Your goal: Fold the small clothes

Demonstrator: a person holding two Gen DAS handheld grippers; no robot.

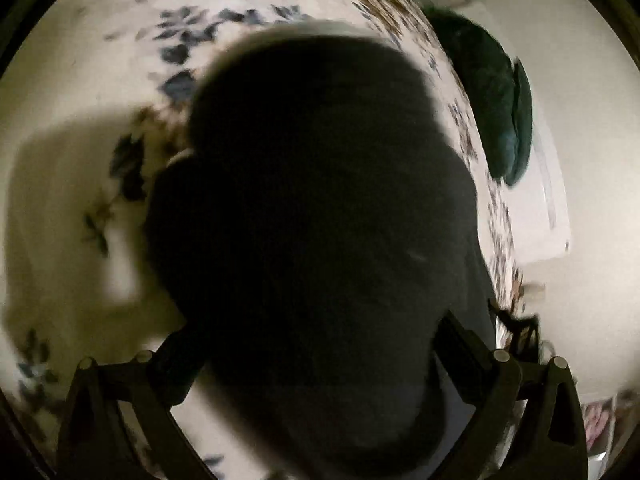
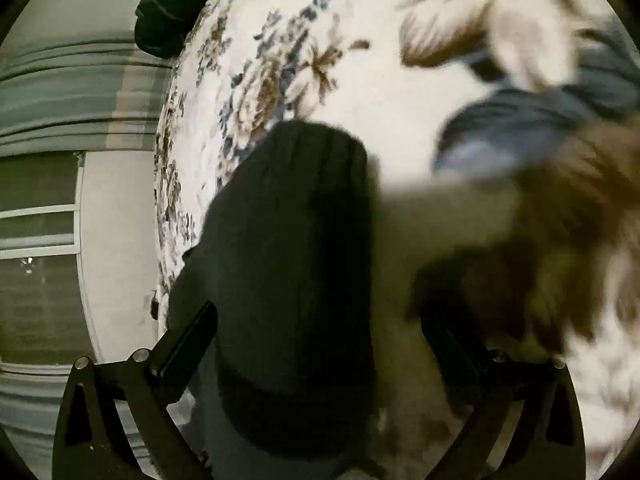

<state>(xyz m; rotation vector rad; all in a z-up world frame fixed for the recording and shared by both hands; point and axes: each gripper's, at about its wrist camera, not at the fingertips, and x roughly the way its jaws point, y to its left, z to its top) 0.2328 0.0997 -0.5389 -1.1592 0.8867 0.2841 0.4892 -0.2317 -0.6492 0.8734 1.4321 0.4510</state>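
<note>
Tongs (image 2: 316, 344) amid dark garment (image 2: 296, 264), floral bedspread (image 2: 360, 92).

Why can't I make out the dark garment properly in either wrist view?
Left wrist view: the black knitted garment sits close to the lens, underexposed and featureless; the floral bedspread is motion-smeared, with a hard shadow at left. Right wrist view: ribbing on the garment shows faintly, but the bedspread at right is heavily blurred. Fisheye bends both edges.
</note>
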